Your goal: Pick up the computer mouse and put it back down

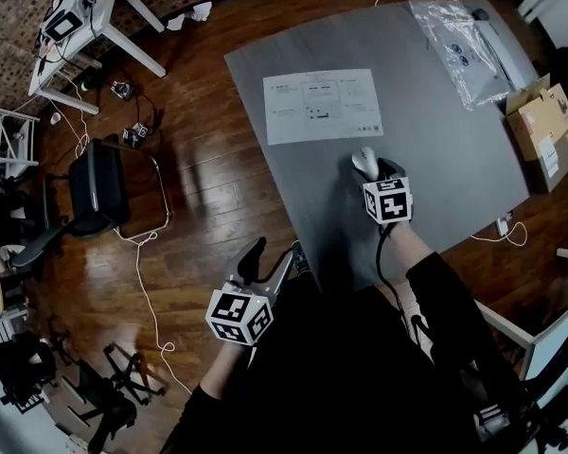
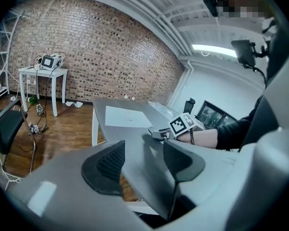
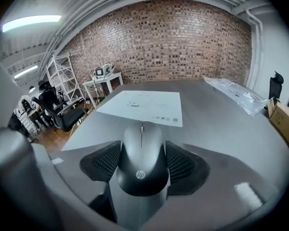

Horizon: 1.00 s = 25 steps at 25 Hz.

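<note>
Right gripper [image 3: 142, 163] clamped on the sides of a grey mouse [image 3: 140, 148], paper sheet [image 3: 144, 106] ahead on the table [image 3: 221, 129], left gripper [image 2: 143, 160] jaws apart, empty.

Dim room, ceiling strip light [image 3: 31, 20] glowing, fisheye-bent edges, dark vignetted corners

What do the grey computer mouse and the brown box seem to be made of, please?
The grey computer mouse: probably matte moulded plastic, smooth shell with a soft sheen. The brown box: likely cardboard, dull tan with folded flaps and a white label.
</note>
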{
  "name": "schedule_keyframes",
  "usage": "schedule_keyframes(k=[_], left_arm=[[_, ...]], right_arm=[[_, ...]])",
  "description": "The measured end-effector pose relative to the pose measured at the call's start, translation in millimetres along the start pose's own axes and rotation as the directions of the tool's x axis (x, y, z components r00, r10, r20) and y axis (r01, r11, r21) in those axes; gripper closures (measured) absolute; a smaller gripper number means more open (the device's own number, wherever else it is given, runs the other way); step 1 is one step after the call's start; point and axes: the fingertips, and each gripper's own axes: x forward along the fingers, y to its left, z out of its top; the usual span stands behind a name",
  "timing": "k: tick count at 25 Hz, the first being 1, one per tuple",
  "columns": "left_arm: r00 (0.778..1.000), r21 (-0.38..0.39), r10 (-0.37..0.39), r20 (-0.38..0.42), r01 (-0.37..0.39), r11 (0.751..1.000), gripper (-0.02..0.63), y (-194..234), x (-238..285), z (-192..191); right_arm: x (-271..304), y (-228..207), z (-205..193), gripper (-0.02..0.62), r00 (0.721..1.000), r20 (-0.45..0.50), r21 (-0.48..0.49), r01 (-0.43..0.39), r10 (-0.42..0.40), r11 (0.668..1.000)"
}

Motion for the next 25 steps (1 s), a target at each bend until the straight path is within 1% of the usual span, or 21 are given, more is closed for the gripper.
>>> schedule_keyframes(k=[4,7,9,10,12,15,16,19,20,21,23,25], left_arm=[[1.000,-0.013,0.010,-0.003,-0.010,1.000,0.368,4,-1,-4],[1.000,-0.021,0.008,-0.002,-0.008,1.000,0.368,8,-2,-5],[1.000,-0.029,-0.008,0.010,0.008,1.000,0.368,7,-2,-4],[1.000,-0.032,-0.020,0.017,0.020,0.999,0.369,6,-2,-3],[0.999,-0.030,-0.040,0.025,0.041,0.999,0.368,3,-1,-1],[0.997,-0.019,-0.067,0.031,0.068,0.997,0.369,0,0,0],[0.996,-0.015,-0.079,0.032,0.080,0.997,0.368,-1,0,0],[0.991,0.002,-0.128,0.034,0.128,0.992,0.368,-5,2,0],[0.988,0.009,-0.149,0.034,0.149,0.989,0.369,-7,2,-1],[0.984,0.016,-0.173,0.032,0.173,0.985,0.369,-10,3,-1],[0.973,0.029,-0.230,0.024,0.229,0.973,0.370,-17,7,-4],[0.958,0.044,-0.286,0.005,0.286,0.957,0.370,-26,10,-11]], right_arm=[[16,-1,-17,0.296,0.998,-0.054,-0.059,0.028,-0.031,0.998],[20,1,-20,0.295,0.997,-0.057,-0.074,0.041,-0.045,0.996],[21,3,-19,0.292,0.997,-0.054,-0.083,0.045,-0.050,0.996],[22,4,-18,0.287,0.998,-0.053,-0.081,0.041,-0.046,0.996],[18,5,-16,0.255,0.999,-0.044,-0.054,0.027,-0.030,0.998],[-2,3,-12,0.252,1.000,-0.006,0.005,0.029,-0.029,1.000],[-11,3,-12,0.264,0.999,0.012,0.027,0.030,-0.031,0.999],[-45,2,-12,0.341,0.997,0.071,0.113,0.022,-0.030,0.993],[-59,3,-12,0.382,0.995,0.093,0.147,0.016,-0.030,0.989],[-76,3,-13,0.437,0.992,0.119,0.184,0.010,-0.032,0.983],[-112,5,-14,0.530,0.983,0.176,0.251,-0.001,-0.044,0.968],[-153,8,-18,0.581,0.970,0.236,0.299,-0.011,-0.062,0.954]])
